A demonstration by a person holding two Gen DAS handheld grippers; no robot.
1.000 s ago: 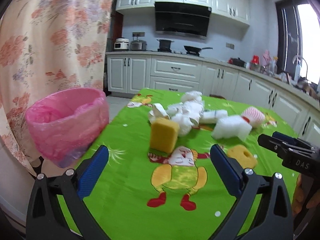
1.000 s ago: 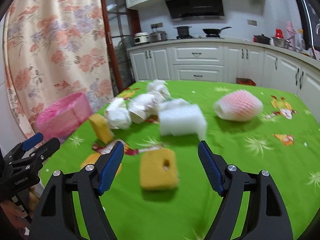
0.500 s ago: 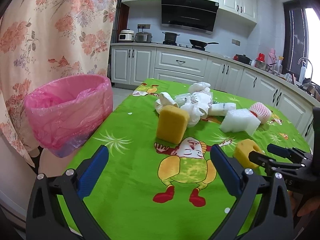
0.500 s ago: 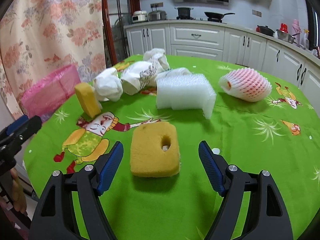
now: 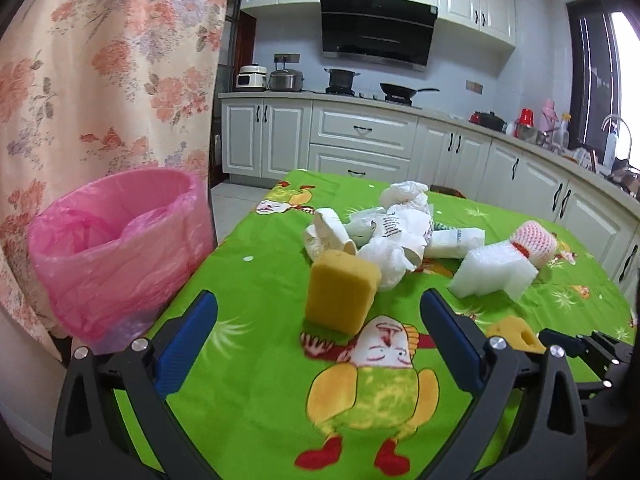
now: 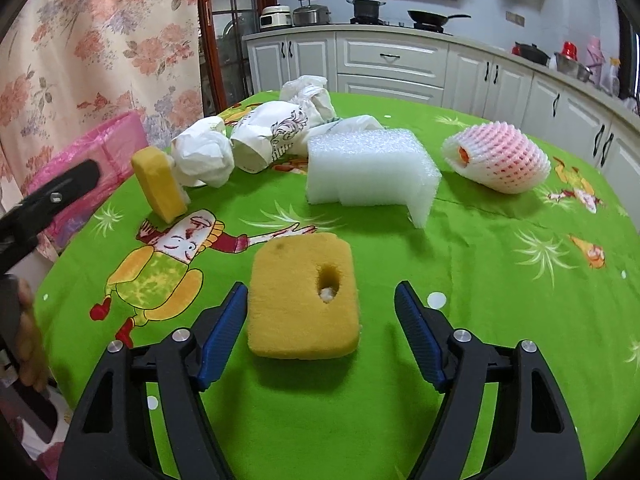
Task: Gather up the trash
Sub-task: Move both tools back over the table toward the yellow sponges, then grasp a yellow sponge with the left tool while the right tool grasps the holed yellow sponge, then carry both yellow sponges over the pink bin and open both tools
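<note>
Your right gripper [image 6: 320, 316] gapes wide around the holed sponge [image 6: 302, 300]; foam block [image 6: 370, 168] sits beyond. Your left gripper [image 5: 320, 332], wide too, faces the upright sponge [image 5: 340, 292], pink bin [image 5: 120, 248] to its left.

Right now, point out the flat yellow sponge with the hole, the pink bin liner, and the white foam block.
Flat yellow sponge with hole [image 6: 296, 300], right wrist view, top face.
Pink bin liner [image 5: 120, 260], left wrist view, outer side.
White foam block [image 6: 368, 168], right wrist view, front face.
</note>
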